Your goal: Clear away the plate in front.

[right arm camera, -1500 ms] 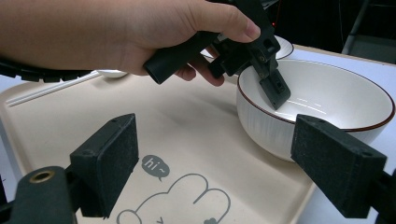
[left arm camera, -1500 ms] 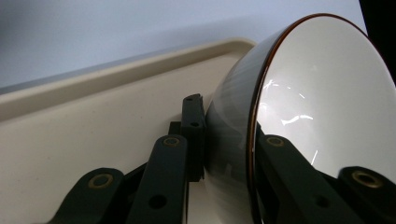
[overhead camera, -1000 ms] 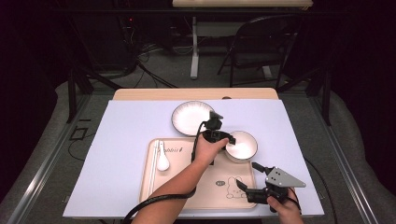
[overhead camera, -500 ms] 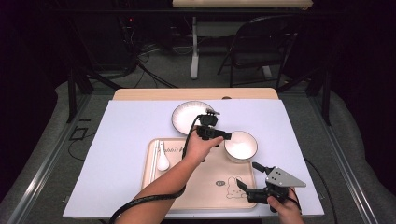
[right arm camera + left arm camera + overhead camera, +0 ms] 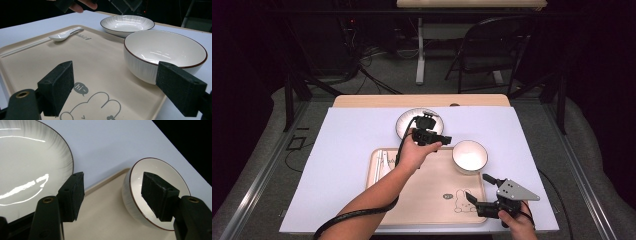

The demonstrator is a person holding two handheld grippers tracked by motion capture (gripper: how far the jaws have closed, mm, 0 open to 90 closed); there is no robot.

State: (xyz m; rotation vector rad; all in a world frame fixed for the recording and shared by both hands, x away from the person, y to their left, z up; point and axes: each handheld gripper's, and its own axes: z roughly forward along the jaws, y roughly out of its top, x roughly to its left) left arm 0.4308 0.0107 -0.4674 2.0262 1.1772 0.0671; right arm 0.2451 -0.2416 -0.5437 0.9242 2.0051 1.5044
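A: Beige tray (image 5: 422, 200) on the lavender-covered desk (image 5: 347, 150). White spoon (image 5: 385, 161) and chopsticks lying along its nine o'clock edge; rabbit print near five o'clock.

B: White bowl (image 5: 469, 156) with a dark rim standing at the tray's one o'clock corner, empty inside. Shallow plate (image 5: 404, 122) off the tray at twelve o'clock, also empty.

A: Left hand-held gripper (image 5: 432, 136) hovering above the tray's far edge, between plate and bowl. Jaws just been opening, now spread wide, nothing between them; bowl seen beyond the right-hand jaw, plate beyond the other, in the left gripper view.

B: Forearm stretched from six o'clock, wrist raised. Right hand-held gripper (image 5: 478, 196) low at the tray's five o'clock corner, jaws apart and empty, aimed across the tray toward the bowl (image 5: 165, 53).
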